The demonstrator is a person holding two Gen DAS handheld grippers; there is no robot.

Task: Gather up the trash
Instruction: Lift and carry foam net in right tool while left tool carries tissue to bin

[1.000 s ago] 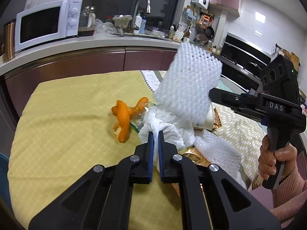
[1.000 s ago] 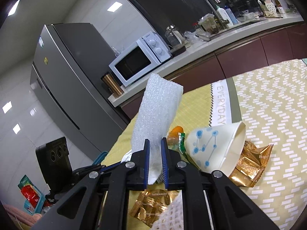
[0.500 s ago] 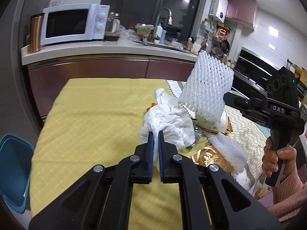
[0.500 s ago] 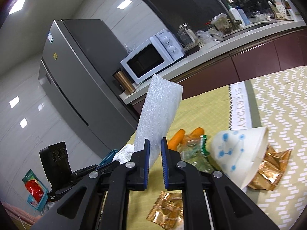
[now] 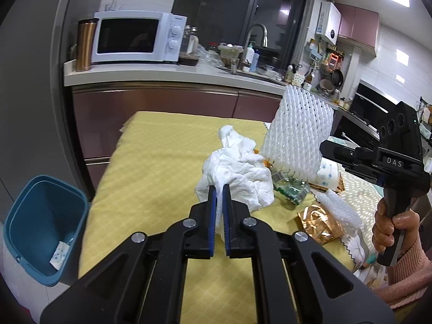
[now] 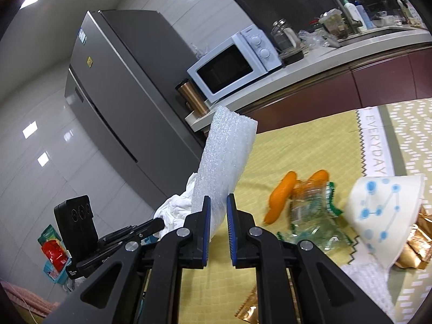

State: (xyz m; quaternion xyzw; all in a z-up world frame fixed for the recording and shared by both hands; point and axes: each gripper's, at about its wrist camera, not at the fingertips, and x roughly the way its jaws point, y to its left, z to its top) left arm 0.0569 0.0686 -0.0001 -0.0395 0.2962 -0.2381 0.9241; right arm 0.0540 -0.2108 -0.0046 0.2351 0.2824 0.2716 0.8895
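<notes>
Your left gripper (image 5: 218, 189), clamped on crumpled white tissue (image 5: 237, 172), sits nearer the blue plastic bin (image 5: 40, 224) down-left; right gripper (image 6: 217, 202) pinches white foam netting (image 6: 226, 162)

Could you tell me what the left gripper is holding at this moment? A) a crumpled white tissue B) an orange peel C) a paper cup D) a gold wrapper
A: in the left wrist view the left gripper is shut on the crumpled white tissue, lifted above the yellow tablecloth.
</notes>
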